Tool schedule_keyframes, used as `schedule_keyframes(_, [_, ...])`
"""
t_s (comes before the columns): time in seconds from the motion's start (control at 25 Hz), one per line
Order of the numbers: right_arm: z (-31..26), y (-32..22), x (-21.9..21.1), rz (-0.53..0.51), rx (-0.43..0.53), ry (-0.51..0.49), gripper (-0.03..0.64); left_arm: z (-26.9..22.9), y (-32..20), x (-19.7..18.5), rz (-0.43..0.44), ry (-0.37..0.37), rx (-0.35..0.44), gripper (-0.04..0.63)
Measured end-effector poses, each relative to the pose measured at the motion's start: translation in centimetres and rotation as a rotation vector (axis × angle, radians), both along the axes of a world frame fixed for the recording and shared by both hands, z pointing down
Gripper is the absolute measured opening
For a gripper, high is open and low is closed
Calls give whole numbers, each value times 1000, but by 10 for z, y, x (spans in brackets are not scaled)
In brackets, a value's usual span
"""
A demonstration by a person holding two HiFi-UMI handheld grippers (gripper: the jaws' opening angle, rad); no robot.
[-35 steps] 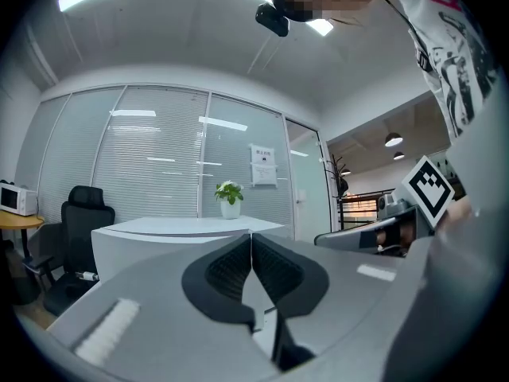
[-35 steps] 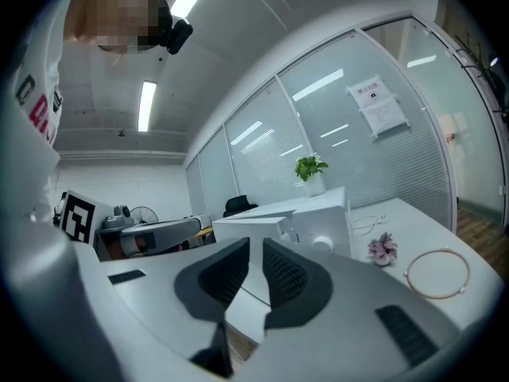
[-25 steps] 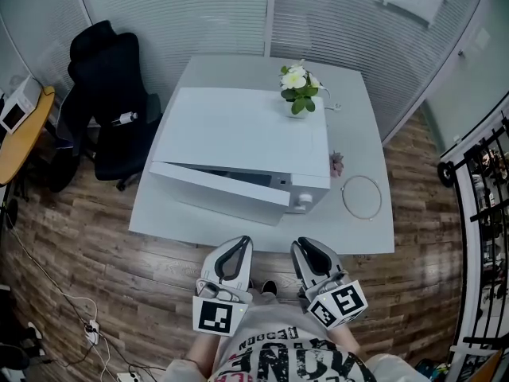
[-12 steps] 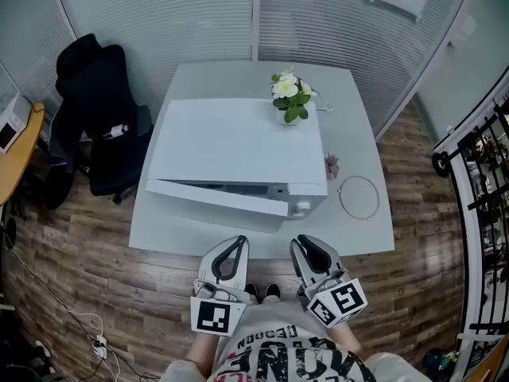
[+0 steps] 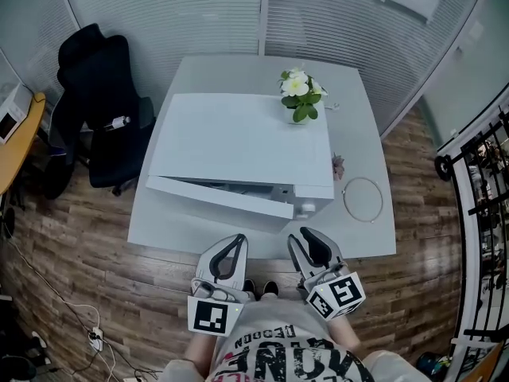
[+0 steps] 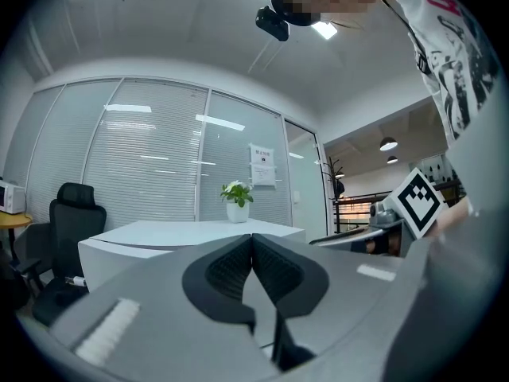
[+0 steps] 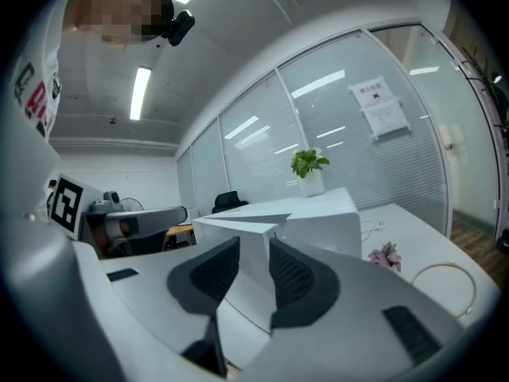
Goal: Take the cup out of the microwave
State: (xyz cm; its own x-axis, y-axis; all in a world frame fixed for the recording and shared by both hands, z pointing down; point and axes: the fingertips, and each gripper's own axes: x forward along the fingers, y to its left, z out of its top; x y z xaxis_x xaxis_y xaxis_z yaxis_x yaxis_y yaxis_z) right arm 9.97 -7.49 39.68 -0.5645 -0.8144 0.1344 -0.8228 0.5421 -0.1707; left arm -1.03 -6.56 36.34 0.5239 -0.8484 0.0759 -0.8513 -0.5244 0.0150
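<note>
Little has shifted since the earlier frame except at the right gripper (image 7: 254, 249): its jaws have just been opening and are now spread, with nothing between them. No cup is seen; it is judged to be hidden inside the microwave (image 5: 246, 142), whose door (image 5: 219, 199) is ajar. Both grippers are held level, short of the table (image 5: 366, 146), probably so the door can be reached first. The left gripper (image 5: 237, 241) is pressed together and empty.
</note>
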Motion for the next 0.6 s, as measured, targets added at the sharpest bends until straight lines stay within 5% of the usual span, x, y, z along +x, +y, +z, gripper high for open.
schedule_keyframes(0.6, [38, -33, -13, -71, 9, 92, 137, 22, 12, 0, -23, 3, -76, 12])
